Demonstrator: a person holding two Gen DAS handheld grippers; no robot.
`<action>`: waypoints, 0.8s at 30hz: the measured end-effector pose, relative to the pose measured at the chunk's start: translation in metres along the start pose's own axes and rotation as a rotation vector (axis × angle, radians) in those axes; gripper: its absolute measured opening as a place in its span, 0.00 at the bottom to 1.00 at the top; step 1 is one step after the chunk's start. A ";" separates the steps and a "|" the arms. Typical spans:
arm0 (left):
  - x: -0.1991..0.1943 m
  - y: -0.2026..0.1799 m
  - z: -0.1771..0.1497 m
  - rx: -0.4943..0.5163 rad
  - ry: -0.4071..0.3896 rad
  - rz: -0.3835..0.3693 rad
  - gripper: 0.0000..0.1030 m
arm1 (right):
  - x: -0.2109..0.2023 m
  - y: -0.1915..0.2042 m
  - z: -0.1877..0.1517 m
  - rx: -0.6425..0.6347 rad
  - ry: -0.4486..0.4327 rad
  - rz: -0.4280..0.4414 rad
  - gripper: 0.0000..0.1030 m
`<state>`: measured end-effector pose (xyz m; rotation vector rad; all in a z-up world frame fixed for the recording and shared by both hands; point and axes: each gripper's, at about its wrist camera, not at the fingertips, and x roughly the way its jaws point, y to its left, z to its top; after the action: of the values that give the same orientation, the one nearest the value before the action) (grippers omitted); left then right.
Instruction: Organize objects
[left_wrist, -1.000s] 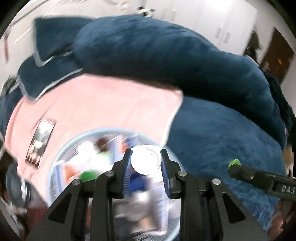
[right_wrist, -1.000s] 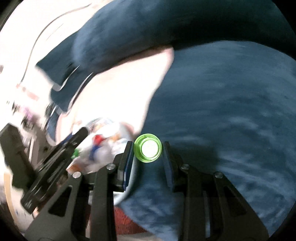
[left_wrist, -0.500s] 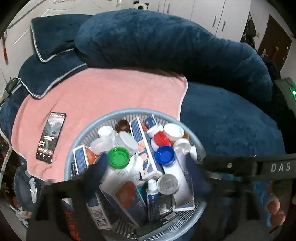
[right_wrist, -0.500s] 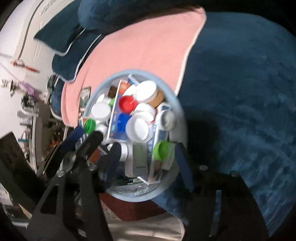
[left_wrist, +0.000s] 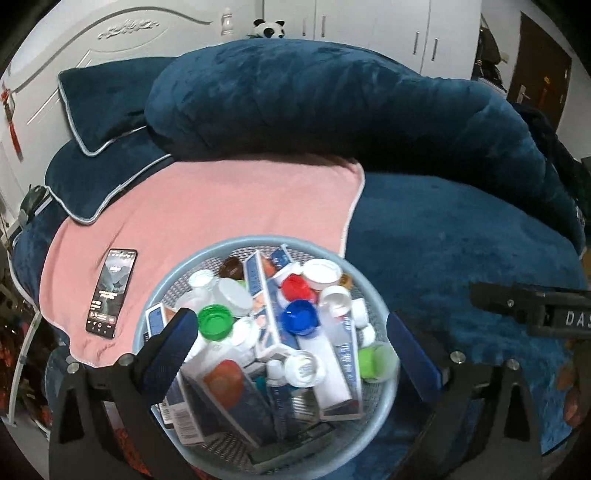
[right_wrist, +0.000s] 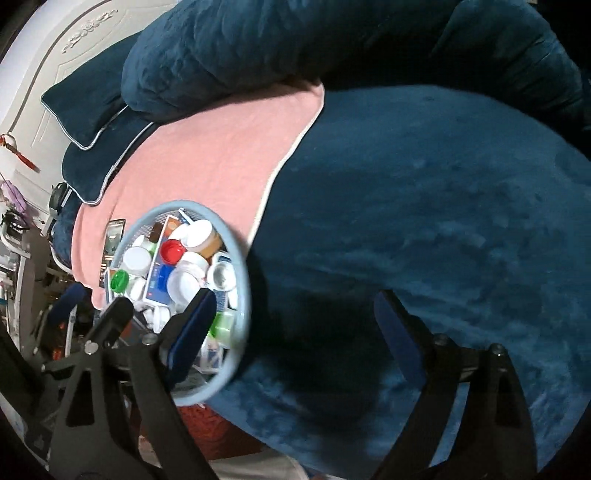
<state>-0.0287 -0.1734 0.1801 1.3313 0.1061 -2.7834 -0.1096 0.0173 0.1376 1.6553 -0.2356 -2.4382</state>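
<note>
A light blue mesh basket (left_wrist: 236, 246) sits at the bed's front edge, full of bottles and boxes: a green-capped bottle (left_wrist: 215, 324), a blue cap (left_wrist: 300, 316), a red cap (left_wrist: 295, 288), a light green bottle (left_wrist: 375, 362) and several blue-and-white boxes. My left gripper (left_wrist: 291, 339) is open and empty, hovering above the basket. My right gripper (right_wrist: 291, 321) is open and empty, to the right of the basket (right_wrist: 242, 266) over the blue blanket.
A phone (left_wrist: 111, 293) lies on the pink towel (left_wrist: 229, 199) left of the basket. Dark blue pillows (left_wrist: 103, 110) and a rolled blue duvet (left_wrist: 332, 110) lie behind. The blue blanket (right_wrist: 424, 221) spreads to the right.
Both grippers have opened. The left let go of a white-capped bottle and the right of a green-capped bottle; both now lie in the basket. Both grippers have pulled back.
</note>
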 end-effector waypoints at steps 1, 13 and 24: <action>-0.002 -0.004 0.000 0.005 -0.001 -0.005 0.99 | -0.003 -0.002 -0.003 -0.002 -0.009 -0.008 0.86; -0.043 -0.067 -0.002 0.064 -0.228 -0.033 0.99 | -0.038 -0.044 -0.052 0.019 -0.133 -0.069 0.86; 0.003 -0.156 -0.041 0.206 -0.036 -0.230 0.99 | -0.026 -0.143 -0.123 0.177 -0.187 -0.293 0.86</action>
<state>-0.0110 -0.0146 0.1575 1.3919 -0.0321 -3.0819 0.0052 0.1593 0.0821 1.6299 -0.2578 -2.8719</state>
